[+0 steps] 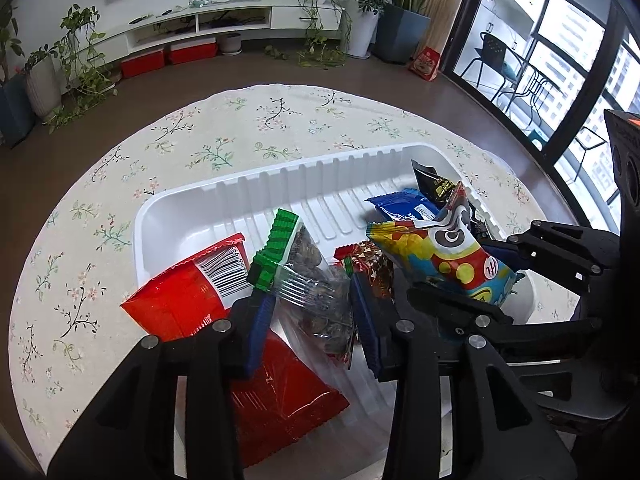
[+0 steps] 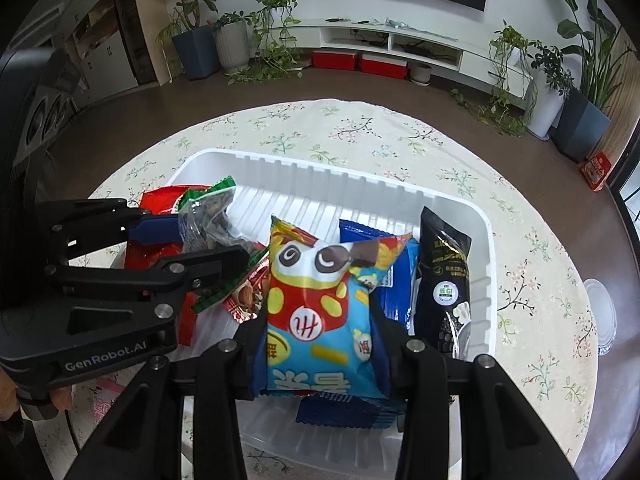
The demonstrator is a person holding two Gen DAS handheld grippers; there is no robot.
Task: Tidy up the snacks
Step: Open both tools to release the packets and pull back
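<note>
Both grippers are down over the white tray [image 2: 478, 248] now, each with a packet. The right gripper [image 2: 320, 344] has its jaws clamped on the cartoon snack bag [image 2: 320, 300], blue pads pressing both sides, and the bag hangs over the tray's middle, above the blue packet [image 2: 394, 280] and just left of the black packet [image 2: 444, 276] lying along the tray's right wall.

The left gripper [image 1: 312, 312] is at the tray's near left corner with the clear seed bag with the green top [image 1: 304, 276] between its jaws. The left pad seems to touch the bag, but the right pad looks slightly off the film, so I cannot tell whether it truly grips. A red packet [image 1: 180, 300] leans across the tray's left rim beneath it, and a smaller red nut packet [image 2: 246, 292] lies between the two grippers.

To do this well, I'd say: lower the cartoon bag flat beside the blue packet before letting go, not onto the nut packet, and keep the two grippers from bumping, since they're close together over the tray. The seed bag wants a bare stretch of ribbed floor.

Hard to read: the tray's near edge is hidden behind both grippers, the seed bag's lower end vanishes under the left jaws, and something pink on the surface just left of the tray is cut off.
</note>
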